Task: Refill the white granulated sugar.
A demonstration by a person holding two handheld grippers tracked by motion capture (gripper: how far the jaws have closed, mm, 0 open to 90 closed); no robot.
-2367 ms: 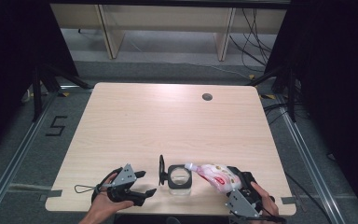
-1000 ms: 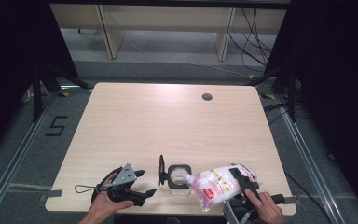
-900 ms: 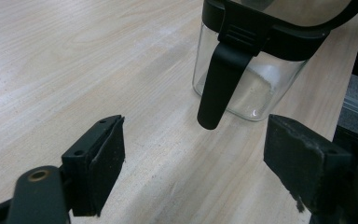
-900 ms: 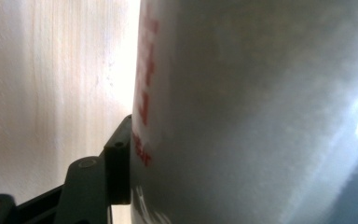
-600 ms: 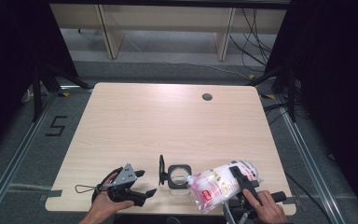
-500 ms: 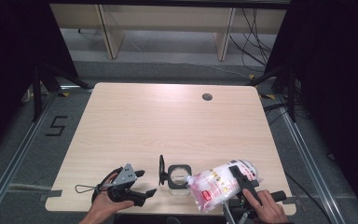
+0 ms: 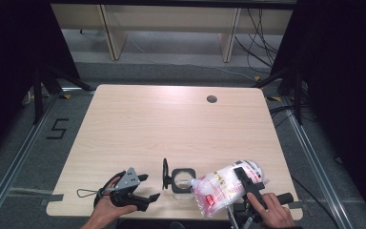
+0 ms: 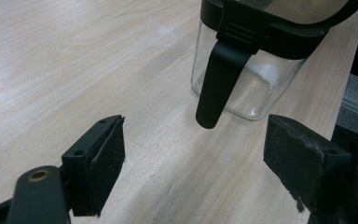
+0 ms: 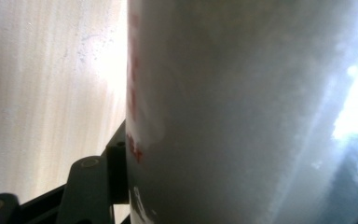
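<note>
Compared with 2.4 s ago, bag (image 7: 226, 187) lifted and tilted in right gripper (image 7: 248, 183), jaws clamped on it, corner over jar (image 7: 181, 180). Probably pouring now. Left gripper (image 7: 145, 187) open, empty, beside the jar.

Through the left gripper view I see my left tongs (image 8: 193, 154) standing wide apart, both black pads low in the frame with nothing between them but bare worktop (image 8: 74, 70), a pale wood grain running on the diagonal. Just ahead stands a clear glass jar (image 8: 249, 88) with a black rim. Its black clasp lever (image 8: 219, 84) hangs down the near side of the glass, its rounded tip close above the wood. The jar sits near the worktop's edge at the right. My pads touch neither jar nor lever.
</note>
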